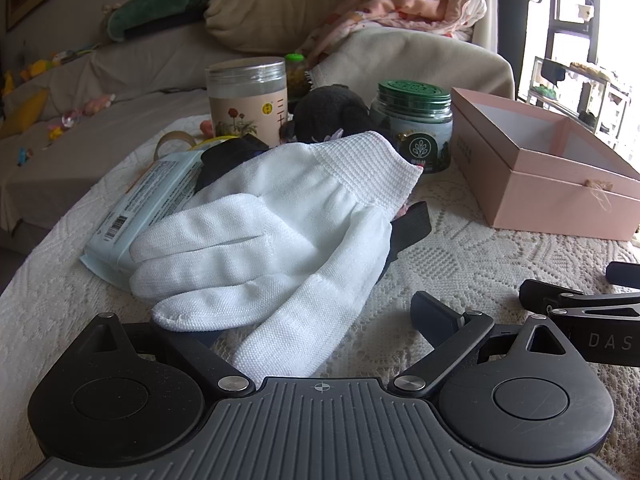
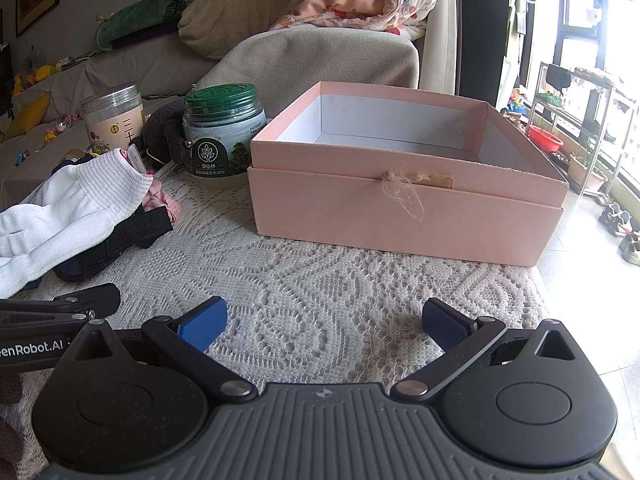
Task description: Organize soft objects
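White glove between wide left jaws.

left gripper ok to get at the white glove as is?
Probably yes: the left gripper is open and the white glove lies on top of the pile, its fingertips already between the jaws, nothing covering it.

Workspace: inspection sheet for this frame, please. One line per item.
Surface: lace cloth on the table.
Job's things: white glove lies on a black strap and a wipes pack; pink box open, no contents seen.
Clutter: green-lid jar, clear-lid jar, tape roll.
Grippers: left tongs open around the glove's thumb; right tongs open, holding nothing.
Cables: nothing seen.
Surroundings: sofa with pillow, green plush, pink blanket.
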Available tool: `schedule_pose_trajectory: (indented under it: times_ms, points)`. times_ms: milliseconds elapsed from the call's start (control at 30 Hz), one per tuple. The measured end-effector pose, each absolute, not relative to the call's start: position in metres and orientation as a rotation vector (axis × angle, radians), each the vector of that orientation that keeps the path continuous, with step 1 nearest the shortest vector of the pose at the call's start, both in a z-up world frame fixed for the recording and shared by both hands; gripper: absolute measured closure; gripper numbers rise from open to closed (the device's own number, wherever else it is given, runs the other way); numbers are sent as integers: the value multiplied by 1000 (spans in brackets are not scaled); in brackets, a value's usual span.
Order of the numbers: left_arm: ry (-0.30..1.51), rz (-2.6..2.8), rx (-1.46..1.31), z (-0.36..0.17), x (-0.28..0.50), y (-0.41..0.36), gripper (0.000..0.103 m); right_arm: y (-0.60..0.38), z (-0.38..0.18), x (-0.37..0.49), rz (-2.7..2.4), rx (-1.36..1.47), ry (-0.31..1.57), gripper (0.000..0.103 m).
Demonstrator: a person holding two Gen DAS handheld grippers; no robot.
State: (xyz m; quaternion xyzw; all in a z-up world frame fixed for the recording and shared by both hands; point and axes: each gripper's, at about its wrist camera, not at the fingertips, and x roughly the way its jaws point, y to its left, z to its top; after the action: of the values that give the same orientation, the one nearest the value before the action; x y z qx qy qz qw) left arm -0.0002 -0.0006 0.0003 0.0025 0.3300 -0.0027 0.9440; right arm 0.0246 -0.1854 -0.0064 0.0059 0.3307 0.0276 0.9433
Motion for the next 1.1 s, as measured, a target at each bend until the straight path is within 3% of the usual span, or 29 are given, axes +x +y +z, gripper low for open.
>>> schedule_pose_trajectory:
  times_ms: [967,1100]
  points:
    - [695,-72,36,2,-1,5,6,-184,-6,24,70,9,687,0]
    - [676,-142,64,5,-18,14,26,-189,1,36,129,-12,773,0]
